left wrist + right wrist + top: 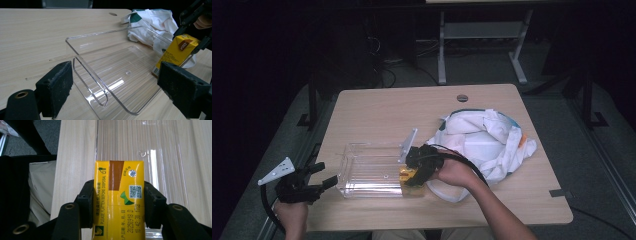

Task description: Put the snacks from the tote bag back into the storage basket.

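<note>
The right gripper (416,176) is clamped on a yellow drink carton (118,200), a jaw pressed against each narrow side, and holds it over the right end of a clear plastic tray (362,172) that sits near the front edge of the desk (377,107). In the left gripper view the carton (176,51) hangs tilted at the tray's far wall (100,35), its lower end close to the floor of the tray — whether it touches yet is hard to tell. The left gripper (319,182) hangs off the desk's front left corner, jaws spread wide and holding nothing, pointed at the tray's near end.

The likely trouble from here: the carton is tipped, so if the jaws let go now it may fall onto its side or catch the tray's rim and drop outside onto the desk. A push against the wall could also slide the light tray toward the front edge, since nothing steadies it. A hard squeeze might dent the carton.

A white cloth bag (484,137) lies crumpled toward the desk's right edge, just behind the right hand; what it holds is hidden. The carton's bottom is cut off in the right gripper view, and the tray's clear walls blur its true outline.
</note>
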The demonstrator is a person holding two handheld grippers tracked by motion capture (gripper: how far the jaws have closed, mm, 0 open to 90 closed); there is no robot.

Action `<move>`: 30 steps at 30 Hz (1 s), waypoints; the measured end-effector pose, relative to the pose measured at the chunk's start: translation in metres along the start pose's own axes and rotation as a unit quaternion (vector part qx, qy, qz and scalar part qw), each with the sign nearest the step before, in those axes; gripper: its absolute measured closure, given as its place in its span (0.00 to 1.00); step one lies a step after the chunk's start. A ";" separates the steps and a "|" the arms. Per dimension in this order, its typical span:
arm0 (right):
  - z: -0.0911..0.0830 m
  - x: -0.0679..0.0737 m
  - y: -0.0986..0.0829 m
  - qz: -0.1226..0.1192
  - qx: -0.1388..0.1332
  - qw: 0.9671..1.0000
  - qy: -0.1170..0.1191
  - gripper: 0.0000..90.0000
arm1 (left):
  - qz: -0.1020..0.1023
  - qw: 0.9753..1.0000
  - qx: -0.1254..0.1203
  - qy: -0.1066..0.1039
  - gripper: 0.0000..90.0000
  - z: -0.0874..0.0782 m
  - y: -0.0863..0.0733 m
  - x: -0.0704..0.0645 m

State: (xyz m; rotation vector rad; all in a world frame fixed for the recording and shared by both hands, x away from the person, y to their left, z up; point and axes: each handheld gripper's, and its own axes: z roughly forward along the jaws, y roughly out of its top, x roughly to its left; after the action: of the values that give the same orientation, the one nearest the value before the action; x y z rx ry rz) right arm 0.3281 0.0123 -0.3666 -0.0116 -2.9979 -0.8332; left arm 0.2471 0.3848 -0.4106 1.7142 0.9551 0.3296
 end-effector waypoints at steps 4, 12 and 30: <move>0.000 -0.001 -0.001 0.001 -0.004 1.000 0.002 0.57 | -0.001 1.000 -0.001 0.000 0.14 0.000 0.000 0.000; 0.001 0.000 -0.003 0.003 -0.011 1.000 0.002 0.56 | -0.001 1.000 0.000 -0.001 0.14 0.000 0.000 0.000; 0.000 0.001 -0.002 0.014 -0.008 1.000 0.001 0.52 | 0.002 1.000 -0.001 -0.001 0.14 0.000 0.000 0.001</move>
State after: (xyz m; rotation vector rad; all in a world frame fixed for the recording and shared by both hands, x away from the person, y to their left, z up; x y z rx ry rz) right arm 0.3270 0.0110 -0.3675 -0.0529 -2.9826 -0.8546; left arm 0.2477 0.3851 -0.4107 1.7149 0.9499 0.3315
